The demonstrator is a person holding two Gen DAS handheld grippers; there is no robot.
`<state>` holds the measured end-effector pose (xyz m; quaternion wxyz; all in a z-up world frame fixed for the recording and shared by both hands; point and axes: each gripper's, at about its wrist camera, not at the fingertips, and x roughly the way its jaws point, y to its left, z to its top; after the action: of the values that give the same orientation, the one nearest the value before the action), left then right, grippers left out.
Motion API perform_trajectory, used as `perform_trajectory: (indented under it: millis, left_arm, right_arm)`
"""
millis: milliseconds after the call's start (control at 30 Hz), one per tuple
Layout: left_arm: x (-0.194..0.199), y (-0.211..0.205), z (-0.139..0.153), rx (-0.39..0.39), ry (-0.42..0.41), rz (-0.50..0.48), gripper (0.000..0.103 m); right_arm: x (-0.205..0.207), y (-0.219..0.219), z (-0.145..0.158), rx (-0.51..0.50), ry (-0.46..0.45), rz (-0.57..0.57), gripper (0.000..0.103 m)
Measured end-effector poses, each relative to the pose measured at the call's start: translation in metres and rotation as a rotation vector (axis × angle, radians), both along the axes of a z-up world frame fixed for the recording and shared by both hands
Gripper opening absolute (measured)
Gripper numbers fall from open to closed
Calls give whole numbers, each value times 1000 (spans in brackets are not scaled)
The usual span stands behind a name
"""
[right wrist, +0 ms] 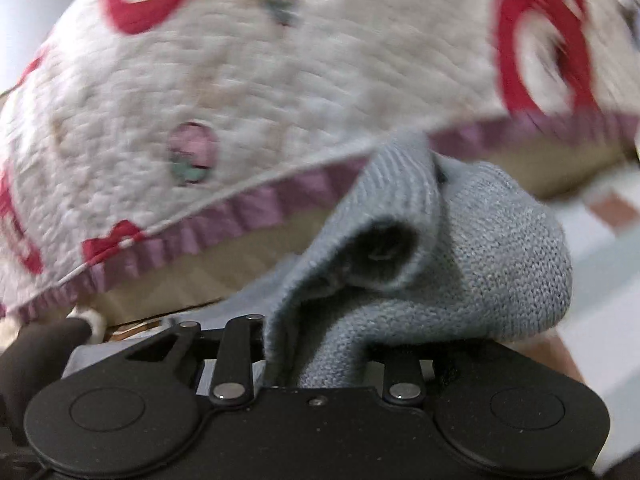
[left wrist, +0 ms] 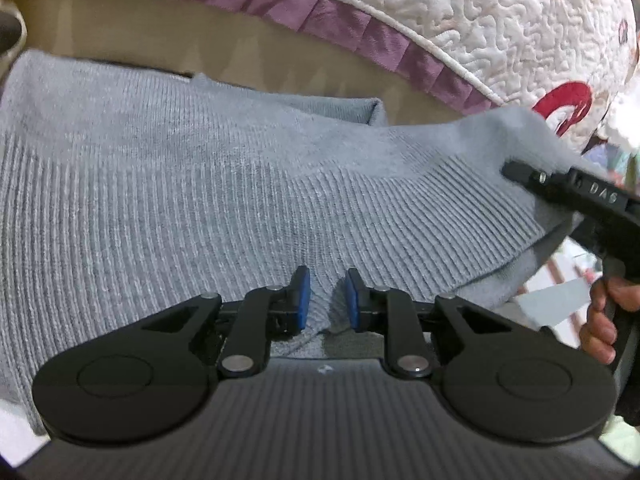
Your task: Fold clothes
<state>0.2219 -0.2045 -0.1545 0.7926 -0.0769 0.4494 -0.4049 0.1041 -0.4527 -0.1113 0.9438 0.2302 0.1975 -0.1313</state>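
A grey-blue knit sweater (left wrist: 200, 184) with a ribbed hem hangs spread across the left wrist view. My left gripper (left wrist: 327, 300) is shut on a fold of its ribbed hem, blue pads pinching the cloth. The right gripper (left wrist: 516, 170) shows at the right edge of that view, clamped on the sweater's far corner, held by a hand (left wrist: 600, 328). In the right wrist view the sweater (right wrist: 460, 248) bunches thickly over my right gripper (right wrist: 320, 360), which is shut on it; the fingertips are buried under the fabric.
A white quilted bedspread (left wrist: 500, 36) with red and pink patterns and a purple ruffle (left wrist: 352, 28) covers the bed behind, also filling the right wrist view as the bedspread (right wrist: 240, 80). A tan bed base (left wrist: 160, 32) runs below the ruffle. Pale floor (right wrist: 608, 264) lies to the right.
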Motion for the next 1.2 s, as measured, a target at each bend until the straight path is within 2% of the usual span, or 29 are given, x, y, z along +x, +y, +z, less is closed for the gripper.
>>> perform_trajectory:
  millis: [67, 100, 133, 167, 267, 333, 400, 433, 467, 500, 533, 633, 767, 867, 933, 1067, 1133, 1167, 1200]
  left_arm:
    - [8, 9, -4, -71, 54, -28, 33]
    - [12, 14, -6, -102, 75, -39, 32]
    - [14, 22, -6, -96, 87, -34, 28]
    - [13, 35, 2, -88, 89, -18, 29]
    - [11, 82, 36, -104, 2, 59, 41]
    - [14, 109, 41, -88, -23, 112, 42]
    - [22, 129, 21, -66, 53, 149, 40]
    - [26, 137, 10, -60, 88, 158, 33]
    - [29, 140, 0, -68, 104, 139, 33]
    - [30, 141, -1, -62, 88, 137, 28]
    - [32, 143, -1, -58, 81, 139, 18]
    - [33, 142, 5, -59, 87, 145, 20]
    - [33, 137, 15, -17, 56, 124, 20]
    - [33, 133, 22, 10, 33, 110, 27]
    - [29, 135, 27, 0, 25, 109, 29]
    - [33, 148, 36, -91, 54, 155, 30]
    - [37, 162, 36, -235, 120, 185, 30]
    - [41, 170, 31, -342, 194, 208, 30]
    - [41, 177, 28, -408, 243, 232, 30]
  right_arm:
    - [12, 28, 20, -151, -1, 80, 33]
    - [18, 42, 30, -226, -2, 121, 33]
    - [24, 57, 39, -295, 1, 161, 33]
    - [30, 70, 35, -327, 21, 200, 33]
    - [49, 110, 25, -423, 82, 318, 33]
    - [61, 137, 19, -487, 123, 396, 33]
    - [74, 164, 12, -551, 165, 475, 33]
    - [80, 176, 8, -579, 189, 514, 33]
    - [85, 180, -3, -577, 228, 544, 34]
    - [85, 177, -1, -547, 223, 540, 35]
    - [86, 175, 1, -517, 218, 537, 35]
    - [87, 167, 7, -427, 203, 525, 35]
    - [89, 157, 14, -307, 183, 508, 35]
    - [91, 149, 20, -217, 167, 494, 35]
    - [92, 144, 24, -157, 157, 485, 35]
    - [93, 134, 32, -37, 136, 465, 34]
    - [96, 136, 37, 5, 120, 465, 34]
    - [97, 143, 39, -3, 115, 477, 34]
    - [99, 153, 41, -55, 122, 497, 34]
